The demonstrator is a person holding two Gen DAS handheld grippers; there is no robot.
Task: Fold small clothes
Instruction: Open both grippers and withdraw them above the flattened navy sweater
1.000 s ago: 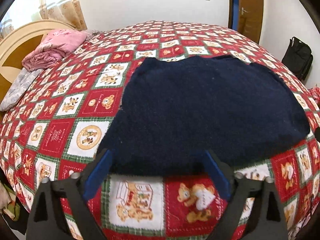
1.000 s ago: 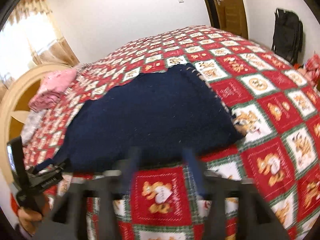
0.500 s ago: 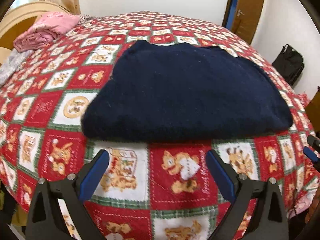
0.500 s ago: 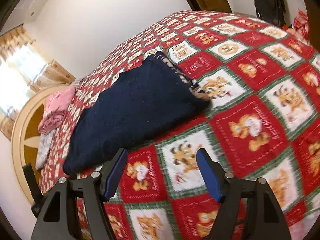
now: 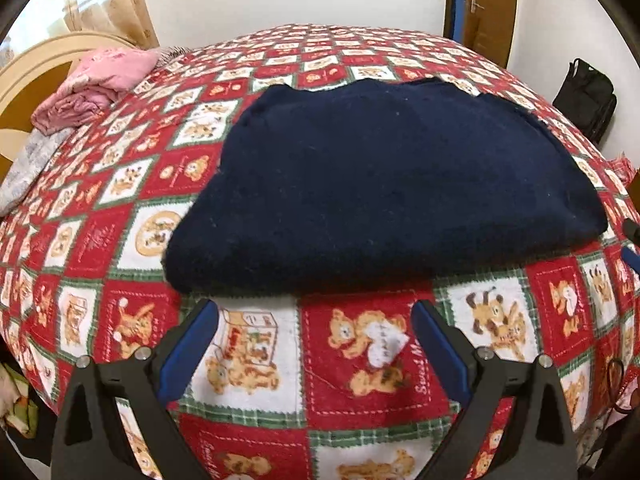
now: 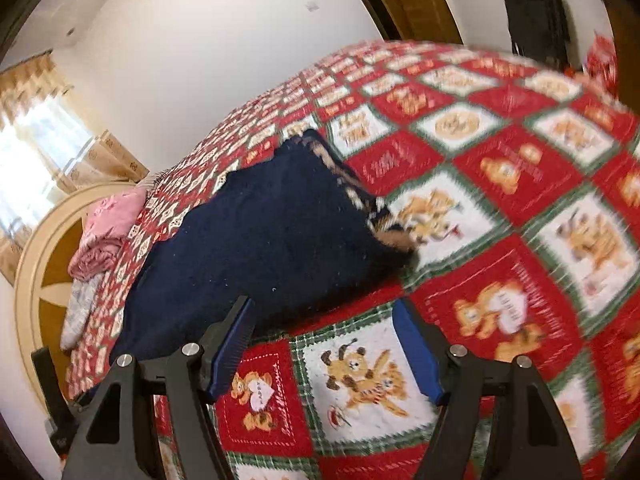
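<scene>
1. The navy garment (image 5: pixel 384 184) lies folded flat on the teddy-bear quilt (image 5: pixel 352 360), long axis running left to right (patterned edge at right).
2. Left gripper (image 5: pixel 316 316) gapes empty, just short of its near edge.
3. Right gripper (image 6: pixel 324 312) likewise spread, empty, near the garment's right corner.

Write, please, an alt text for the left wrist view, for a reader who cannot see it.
A folded dark navy garment lies flat on a bed with a red, white and green teddy-bear quilt. The left claw is open and empty just in front of its near edge. Folded pink clothes sit far left by the headboard, and a black bag stands at the right wall.
</scene>
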